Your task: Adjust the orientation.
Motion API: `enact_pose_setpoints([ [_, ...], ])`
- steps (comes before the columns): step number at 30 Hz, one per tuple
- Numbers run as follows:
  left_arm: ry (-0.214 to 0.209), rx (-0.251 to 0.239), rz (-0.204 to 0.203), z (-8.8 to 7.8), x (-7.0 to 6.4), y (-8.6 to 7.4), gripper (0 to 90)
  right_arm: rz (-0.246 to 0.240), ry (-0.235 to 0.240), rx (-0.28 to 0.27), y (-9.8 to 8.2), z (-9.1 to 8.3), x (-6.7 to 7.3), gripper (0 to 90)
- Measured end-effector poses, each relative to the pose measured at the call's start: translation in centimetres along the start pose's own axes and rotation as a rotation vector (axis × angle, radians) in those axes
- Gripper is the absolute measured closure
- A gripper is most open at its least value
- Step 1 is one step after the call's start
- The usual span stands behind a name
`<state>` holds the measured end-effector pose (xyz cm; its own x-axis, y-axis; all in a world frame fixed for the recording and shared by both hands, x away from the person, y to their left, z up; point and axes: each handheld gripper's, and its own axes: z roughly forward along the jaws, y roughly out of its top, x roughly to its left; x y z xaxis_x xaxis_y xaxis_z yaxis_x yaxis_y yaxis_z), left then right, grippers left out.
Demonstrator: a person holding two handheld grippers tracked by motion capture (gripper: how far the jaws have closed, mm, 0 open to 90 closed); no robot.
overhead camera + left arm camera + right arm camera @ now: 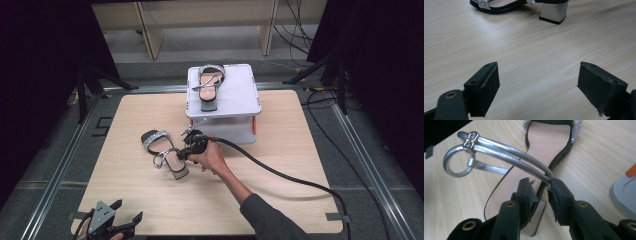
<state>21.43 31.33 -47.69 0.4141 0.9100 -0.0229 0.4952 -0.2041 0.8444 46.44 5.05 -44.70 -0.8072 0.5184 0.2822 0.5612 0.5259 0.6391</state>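
A black-soled sandal [161, 145] with silver straps and a silver block heel lies on the wooden table [280, 150], toe toward the far left. My right gripper [183, 152] is at its heel end. In the right gripper view the right gripper [540, 185] has its jaws a little apart: one pad over the insole [546, 142], the other outside the sole, with the sole's rim and the strap ends [524, 157] between them. A matching sandal [210, 85] lies on a white stand [242, 97]. My left gripper [128, 210] sits open by the table's front left edge, facing the first sandal [499, 5].
The white two-level stand has orange posts and sits at the table's far middle; its corner [624, 192] lies close to my right gripper. The right gripper's black cable [280, 175] curves across the table's right half. Dark curtains and metal rails flank the table.
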Motion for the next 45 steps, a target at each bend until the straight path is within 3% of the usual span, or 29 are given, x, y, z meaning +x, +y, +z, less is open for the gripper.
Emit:
enact_pose_setpoints([
  [3, -0.001, 0.02, 0.021, -0.1, 0.2, 0.0, 17.1, 0.005, 0.006, -0.01, -0.2, 0.0, 0.0, 71.3],
  [4, 0.004, 0.006, 0.006, 0.0, 0.1, 0.0, 17.1, 0.004, 0.008, -0.001, -0.1, -0.1, 0.0, 71.1],
  [9, 0.0, 0.012, 0.018, 0.0, 0.1, 0.0, 17.1, -0.074, -0.066, -0.035, 0.4, -0.5, 0.1, 68.7],
  [11, 0.003, 0.017, 0.022, 0.0, 0.2, 0.0, 17.1, -0.052, -0.098, -0.017, 0.7, -0.8, -0.2, 66.9],
  [13, -0.005, 0.004, 0.007, 0.0, 0.1, 0.0, 17.1, -0.083, -0.076, -0.034, 0.8, -0.8, -0.3, 65.6],
  [17, 0.001, 0.013, 0.014, 0.0, 0.1, 0.0, 17.1, -0.1, -0.058, -0.035, 1.1, -0.7, -0.1, 65.7],
  [18, -0.001, 0.005, 0.009, 0.0, 0.1, 0.0, 17.1, -0.108, -0.059, -0.026, 1.4, -0.5, 0.0, 66.4],
  [19, 0.001, 0.01, 0.01, 0.0, 0.1, 0.0, 17.1, -0.145, -0.08, -0.027, 1.5, -0.1, 0.0, 68.0],
  [20, 0.004, 0.018, -0.017, -0.1, -0.1, 0.0, 17.1, -0.169, -0.102, -0.005, 1.8, 0.0, 0.3, 69.3],
  [22, 0.002, 0.008, 0.023, 0.0, 0.2, 0.1, 17.1, -0.184, -0.102, 0.017, 2.4, 0.6, 0.8, 71.7],
  [23, -0.001, -0.002, 0.019, 0.0, 0.2, 0.0, 17.1, -0.195, -0.113, 0.028, 2.6, 0.9, 1.1, 72.5],
  [24, 0.006, -0.002, -0.022, 0.0, -0.1, 0.0, 17.1, -0.197, -0.125, 0.04, 2.8, 1.0, 1.2, 73.3],
  [26, 0.009, 0.016, 0.004, -0.2, 0.0, 0.0, 17.1, -0.206, -0.154, 0.073, 3.2, 1.4, 1.4, 74.4],
  [27, 0.014, 0.021, 0.009, -0.2, 0.1, 0.0, 17.1, -0.209, -0.143, 0.074, 3.3, 1.3, 1.3, 74.7],
  [28, 0.006, -0.002, -0.017, -0.1, -0.1, 0.0, 17.1, -0.173, -0.144, 0.083, 3.3, 1.3, 1.4, 75.3],
  [31, 0.006, -0.002, -0.016, -0.1, -0.1, 0.0, 17.1, -0.181, -0.15, 0.109, 3.2, 1.2, 1.1, 76.0],
  [32, 0.008, 0.008, 0.002, 0.0, 0.1, 0.0, 17.1, -0.195, -0.149, 0.114, 3.1, 1.2, 0.9, 76.7],
  [36, 0.007, -0.008, -0.018, -0.1, -0.1, 0.0, 17.1, -0.174, -0.141, 0.119, 3.3, 1.4, 0.7, 76.9],
  [40, -0.001, 0.002, 0.023, -0.1, 0.2, 0.0, 17.1, -0.158, -0.116, 0.121, 3.4, 1.6, 0.2, 78.3],
  [41, -0.003, -0.015, 0.008, 0.0, 0.1, 0.0, 17.1, -0.162, -0.112, 0.124, 3.5, 1.6, 0.2, 78.7],
  [42, -0.003, -0.012, 0.009, 0.0, 0.1, 0.0, 17.1, -0.134, -0.108, 0.14, 3.5, 1.6, 0.2, 79.6],
  [45, 0.0, -0.009, 0.012, 0.0, 0.1, 0.0, 17.1, -0.113, -0.067, 0.144, 3.7, 1.6, -0.5, 80.3],
])
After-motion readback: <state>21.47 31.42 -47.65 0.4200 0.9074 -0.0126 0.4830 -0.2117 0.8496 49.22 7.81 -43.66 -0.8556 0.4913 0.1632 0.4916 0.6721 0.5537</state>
